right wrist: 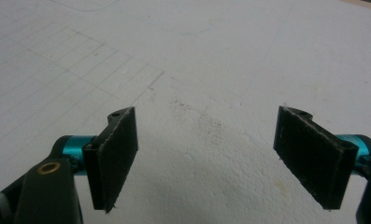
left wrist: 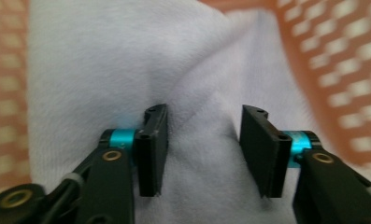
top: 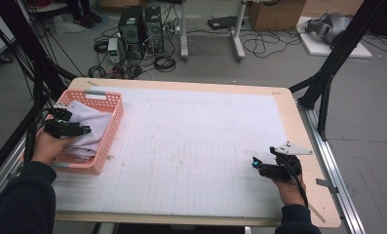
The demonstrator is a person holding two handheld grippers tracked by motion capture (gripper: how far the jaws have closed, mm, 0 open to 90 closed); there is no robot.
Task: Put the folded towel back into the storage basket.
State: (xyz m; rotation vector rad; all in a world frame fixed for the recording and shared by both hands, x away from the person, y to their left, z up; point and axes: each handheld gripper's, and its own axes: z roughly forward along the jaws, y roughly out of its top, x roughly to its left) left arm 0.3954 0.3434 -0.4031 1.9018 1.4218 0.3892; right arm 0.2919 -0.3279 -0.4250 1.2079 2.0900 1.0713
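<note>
A pale lilac-white cloth [top: 86, 127] lies bunched in a pink plastic basket [top: 114, 119] with latticed walls, which stands at the far left of the table [top: 298, 126], its near end close to the table's left edge. The cloth fills most of the basket and rises above the rim at the far side.

The left gripper [top: 73, 129] reaches into the basket from the near left, held in the person's left hand [top: 46, 145]. In the left gripper view, its jaws stand about half apart with a raised fold of the cloth [left wrist: 127, 70] running between them; the tips are pushed into the fabric, but a gap shows between each pad and the fold, so the cloth is not clamped. The basket's pink lattice [left wrist: 351, 79] blurs past on both sides of the cloth.

The right gripper [top: 260, 165] lies low over the near right of the table, well apart from the basket, held in the right hand [top: 289, 187], with a grey three-cornered plate [top: 292, 147] on top. In the right gripper view, its jaws stand wide with nothing between them, over the white gridded mat [right wrist: 211, 74] that covers the tabletop
</note>
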